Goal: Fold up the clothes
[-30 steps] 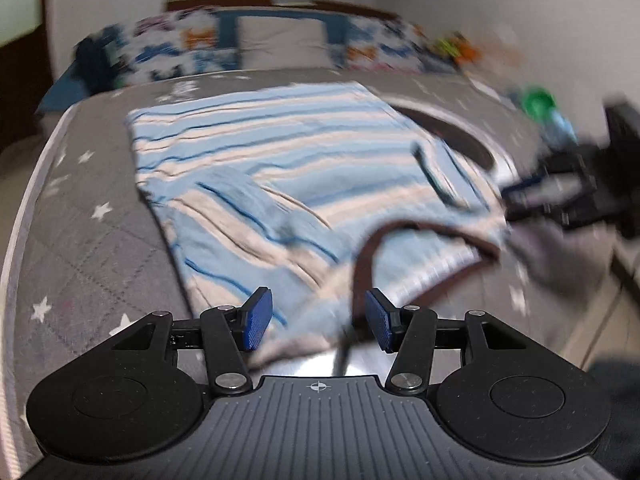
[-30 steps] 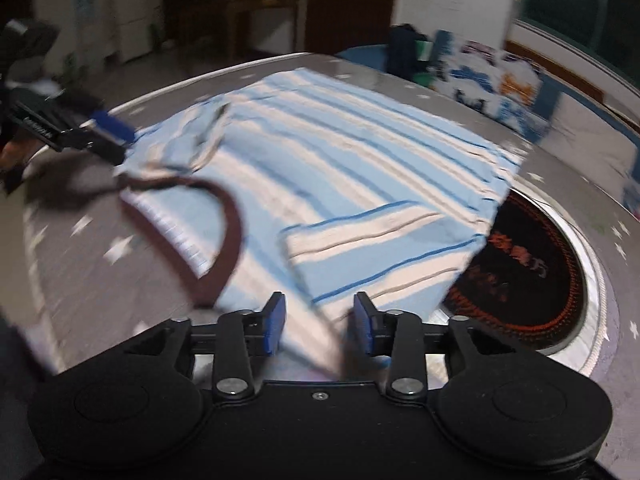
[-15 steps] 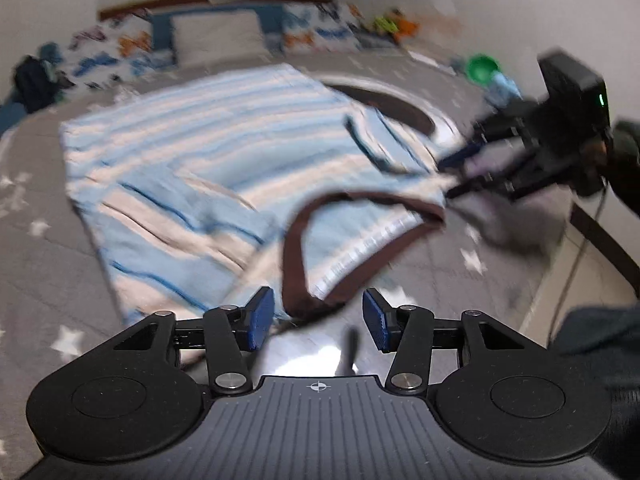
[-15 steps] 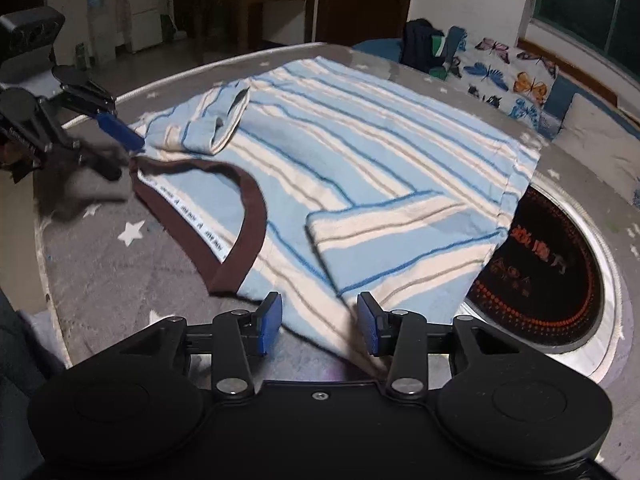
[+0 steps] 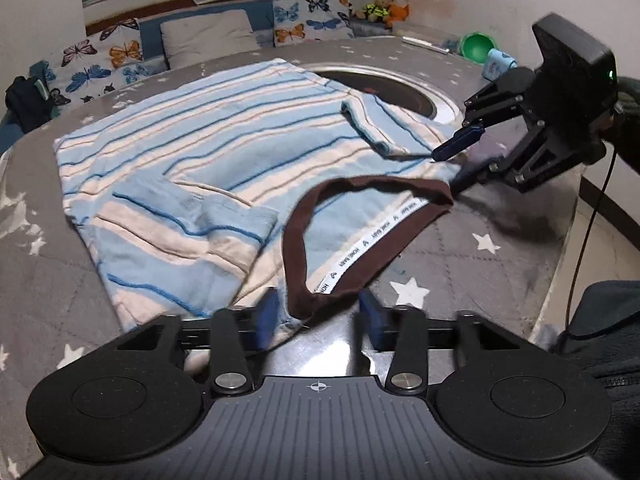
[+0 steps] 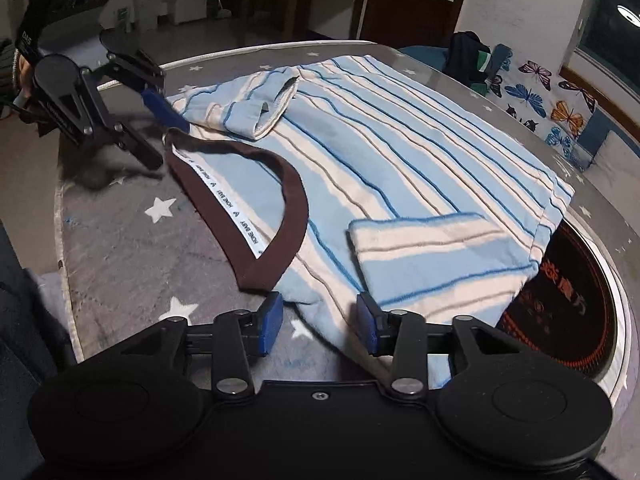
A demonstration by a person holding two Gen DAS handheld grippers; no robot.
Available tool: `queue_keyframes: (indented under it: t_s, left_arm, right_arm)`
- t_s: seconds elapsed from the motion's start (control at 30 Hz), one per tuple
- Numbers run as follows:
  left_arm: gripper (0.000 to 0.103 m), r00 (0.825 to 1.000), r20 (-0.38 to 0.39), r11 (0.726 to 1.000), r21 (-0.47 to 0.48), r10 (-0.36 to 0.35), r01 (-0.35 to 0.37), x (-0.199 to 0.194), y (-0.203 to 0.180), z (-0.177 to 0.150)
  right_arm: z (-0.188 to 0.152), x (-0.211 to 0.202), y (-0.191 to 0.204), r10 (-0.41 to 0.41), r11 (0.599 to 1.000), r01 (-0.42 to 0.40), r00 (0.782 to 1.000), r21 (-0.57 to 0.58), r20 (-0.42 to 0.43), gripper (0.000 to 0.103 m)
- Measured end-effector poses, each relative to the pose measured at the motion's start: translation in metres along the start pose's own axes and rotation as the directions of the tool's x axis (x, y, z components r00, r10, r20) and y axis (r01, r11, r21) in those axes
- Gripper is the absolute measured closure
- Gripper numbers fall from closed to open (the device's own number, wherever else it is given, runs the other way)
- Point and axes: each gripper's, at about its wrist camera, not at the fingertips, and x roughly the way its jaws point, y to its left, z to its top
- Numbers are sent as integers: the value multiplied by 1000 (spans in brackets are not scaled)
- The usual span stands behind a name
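The left gripper [image 5: 318,320] is held wide apart, jaws spread at the near shoulder of the light-blue and cream striped knitted shirt [image 5: 224,152], with the tip of the dark-brown ribbed neckband [image 5: 294,248] lying just between and ahead of its blue pads; nothing is clamped. The right gripper [image 6: 320,326] is likewise released, its fingers straddling the shirt's other shoulder edge, cloth seen between them but not pinched.

The shirt is laid flat on the grey star-printed quilted cover [image 5: 440,272], spreading away from both claws, both short sleeves [image 6: 432,252] already turned inward over the body. Beyond the right gripper's right finger, a round dark hotplate with orange lettering [image 6: 568,304] is partly covered by the hem side.

The step in hand is judged to be the taking of the collar end, ahead of a lengthwise fold. What is called for next: both claws to be closed on the shoulders, matched in height, then carried forward together toward the far hem. The loose neckband could be caught unevenly and a skewed fold produced.
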Motion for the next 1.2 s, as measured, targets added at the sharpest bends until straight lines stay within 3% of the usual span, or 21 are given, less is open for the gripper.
queue_keyframes:
  t_s: [0.03,0.13,0.37,0.57,0.67,0.77,0.83,0.9,1.1,1.17,1.2]
  left_arm:
    - [83,1000,6,1000,5,6,-6,-1,-1,-1]
    - [92,1000,19,1000,-11,-8,8,-10,-1,-4]
    - [92,999,32,999,32,-33,32,-49,-15,-12]
    - [92,994,97,999,-10,42,-41,-50,9,12]
    - [92,992,104,996,-54,70,-65,-30,27,27]
    - [92,994,78,993,-92,80,-73,-10,40,35]
    - [92,995,64,991,-108,82,-75,1,46,39]
    - [92,995,60,991,-108,82,-75,4,48,39]
    - [92,994,68,990,-124,80,-71,2,48,34]
    - [90,994,72,990,-123,83,-74,0,46,32]
    - [88,993,80,990,-114,91,-81,-3,44,30]
  right_arm:
    - [1,0,0,-2,1000,2,1000,2,-1,86]
    - [0,-3,1,-10,1000,10,1000,8,4,99]
    - [-4,-30,20,72,997,-72,997,-22,-4,99]
    - [20,-35,0,6,1000,-5,997,-14,76,99]
    - [25,-20,-13,-24,1000,24,997,-2,70,99]
    - [21,-16,-15,-32,999,32,997,-4,65,87]
    - [16,-26,-13,-30,1000,30,997,-4,68,65]
    - [9,-36,-9,-46,999,48,997,-21,68,54]
    - [-13,-43,-1,-82,994,83,997,-76,13,53]
    - [-18,-32,0,-105,990,103,994,-99,-12,64]
    - [-19,-28,0,-110,989,107,994,-101,-20,81]
